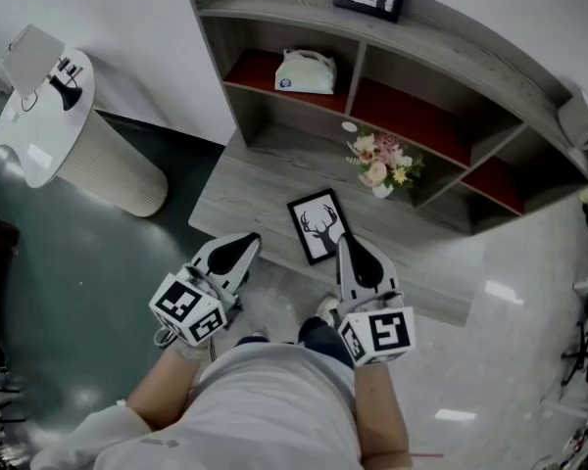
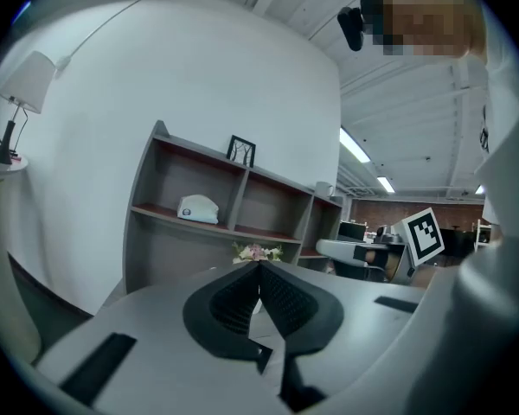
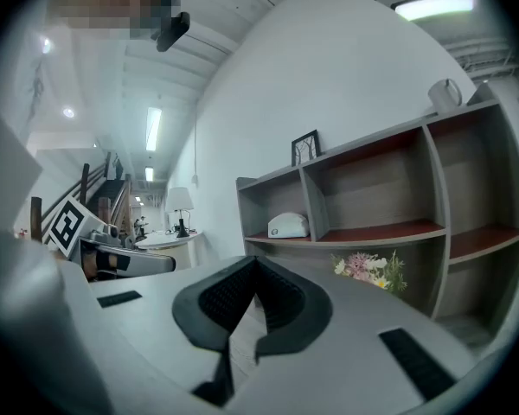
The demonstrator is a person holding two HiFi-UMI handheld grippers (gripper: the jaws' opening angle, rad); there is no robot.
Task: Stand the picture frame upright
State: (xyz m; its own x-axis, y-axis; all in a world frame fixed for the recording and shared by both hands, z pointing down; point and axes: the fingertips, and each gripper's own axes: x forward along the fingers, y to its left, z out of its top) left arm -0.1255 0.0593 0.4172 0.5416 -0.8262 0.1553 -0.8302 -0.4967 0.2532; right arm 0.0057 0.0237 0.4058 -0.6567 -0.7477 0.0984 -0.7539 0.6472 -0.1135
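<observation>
Picture frame (image 1: 319, 226) with a deer lies flat on the gray desk (image 1: 235, 189). The left gripper (image 1: 248, 241) and right gripper (image 1: 344, 242) are near it, closed tight and empty. This looks like the reach step. Next, one claw must open and grab an edge.

Overall light: Your head view was bright and even, with a cool, slightly washed tone.
Source: You had ceiling strip lights (image 2: 355, 145) in the left gripper view and a glowing ceiling panel (image 3: 432, 7) in the right gripper view.
Glare: White patches sat on the glossy floor (image 1: 500, 292) at your right.
Shadows: Soft; the shelf unit (image 1: 274, 27) was darker inside its compartments.
Distortion: Both gripper views bowed straight lines and went black at the corners.
Focus: The left gripper (image 2: 259, 264) and right gripper (image 3: 255, 259) looked soft close to your lenses.
</observation>
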